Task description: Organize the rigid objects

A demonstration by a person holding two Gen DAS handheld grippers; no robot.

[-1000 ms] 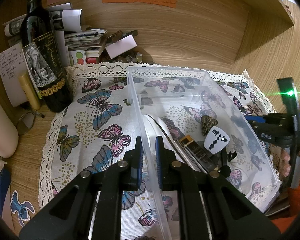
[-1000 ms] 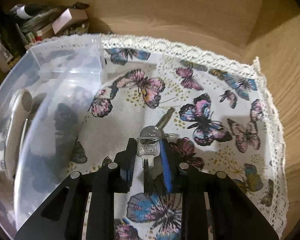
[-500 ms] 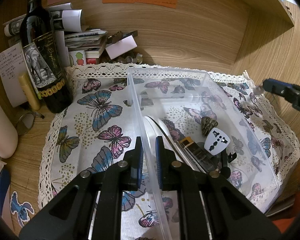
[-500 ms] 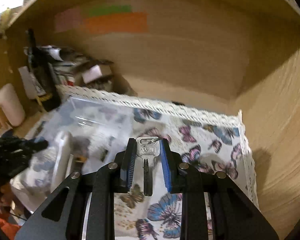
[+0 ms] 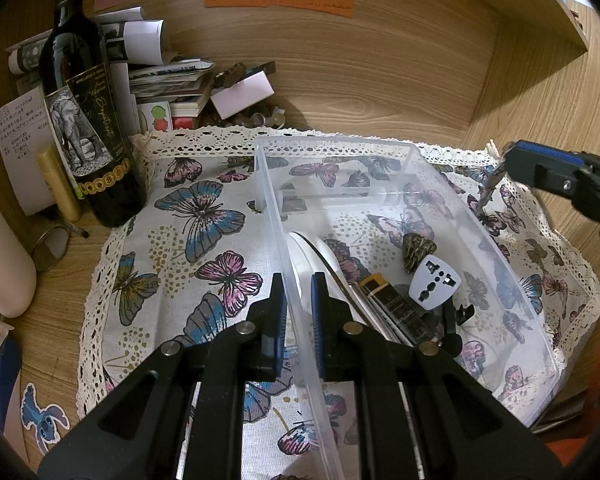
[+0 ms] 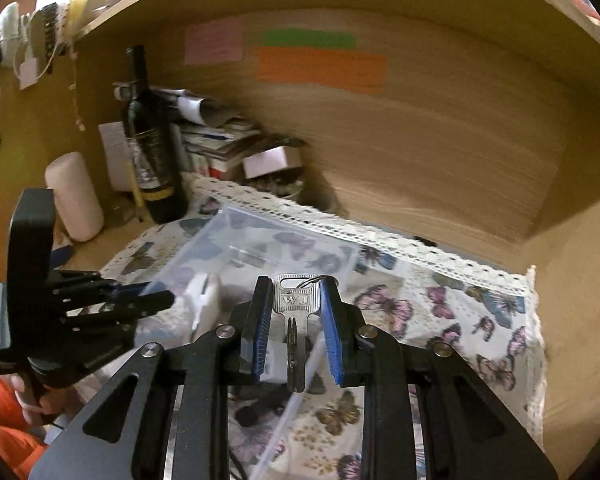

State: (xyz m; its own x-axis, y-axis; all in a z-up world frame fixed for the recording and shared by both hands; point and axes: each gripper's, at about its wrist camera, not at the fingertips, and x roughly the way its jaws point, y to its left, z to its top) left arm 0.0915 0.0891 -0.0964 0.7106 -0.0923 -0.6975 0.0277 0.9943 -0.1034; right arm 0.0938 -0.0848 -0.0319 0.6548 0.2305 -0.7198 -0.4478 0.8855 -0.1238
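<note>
Both busy: left gripper [image 5: 298,296] pinches clear bin [image 5: 412,152] wall w/ plug adapter [image 5: 434,284] inside, right gripper [image 6: 296,312] clamps key [image 6: 296,304], maybe others.

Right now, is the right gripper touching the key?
Touching. The right wrist view shows the right gripper with both blue pads pressed against the key, which hangs lifted above the cloth.

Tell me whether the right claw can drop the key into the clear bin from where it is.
Probably yes. The right claw grips the key in the air above the clear bin, whose top is open. The left claw clamps only the opposite wall.
</note>
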